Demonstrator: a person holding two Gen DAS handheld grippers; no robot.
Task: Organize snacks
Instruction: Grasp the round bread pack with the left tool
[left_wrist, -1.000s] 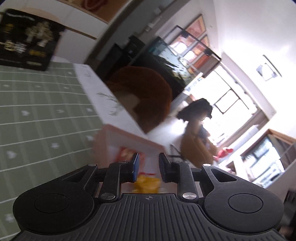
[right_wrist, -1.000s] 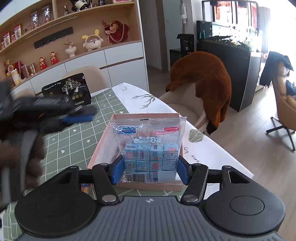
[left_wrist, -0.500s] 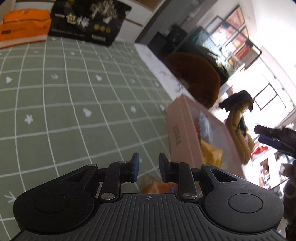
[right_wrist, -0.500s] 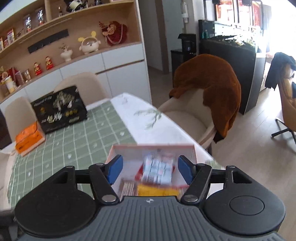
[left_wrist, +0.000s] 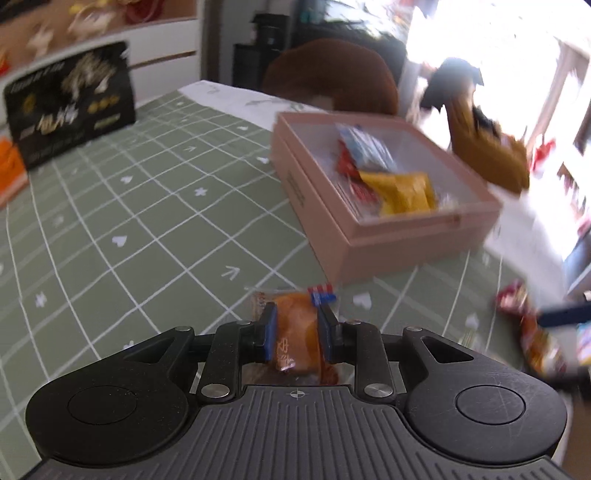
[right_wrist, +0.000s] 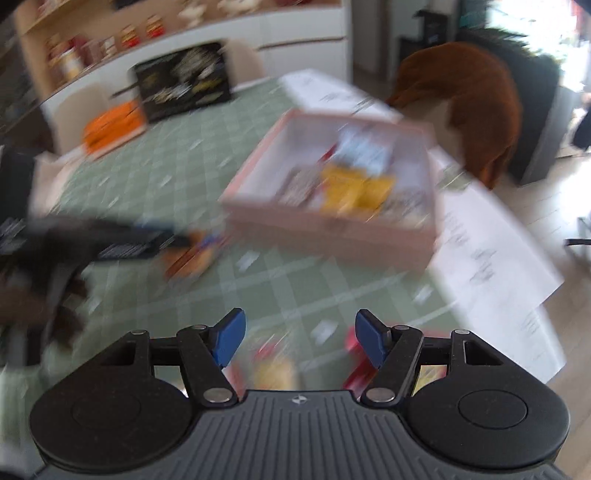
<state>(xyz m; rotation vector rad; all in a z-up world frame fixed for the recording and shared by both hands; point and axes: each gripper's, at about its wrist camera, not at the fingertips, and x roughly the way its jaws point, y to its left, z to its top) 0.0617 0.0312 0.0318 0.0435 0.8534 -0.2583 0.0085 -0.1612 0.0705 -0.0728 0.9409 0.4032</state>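
My left gripper (left_wrist: 295, 325) is shut on an orange wrapped cake (left_wrist: 297, 332), low over the green checked tablecloth. The pink box (left_wrist: 369, 236) stands ahead to the right and holds a yellow packet (left_wrist: 402, 192), a blue-and-white packet (left_wrist: 365, 146) and a red one. My right gripper (right_wrist: 299, 338) is open and empty, above blurred loose snacks (right_wrist: 273, 373) near the table's front. In the right wrist view the pink box (right_wrist: 332, 225) is ahead and my left gripper (right_wrist: 155, 240) with the cake is at the left.
A black gift bag (left_wrist: 70, 107) and an orange box (left_wrist: 11, 170) stand at the far left. Red snack packets (left_wrist: 532, 332) lie at the right by the table edge. A chair with a brown cover (left_wrist: 332, 77) stands behind the table.
My right gripper has let the blue packet go into the box and pulled back toward the near snacks. My left gripper has swung down and closed on the orange cake.
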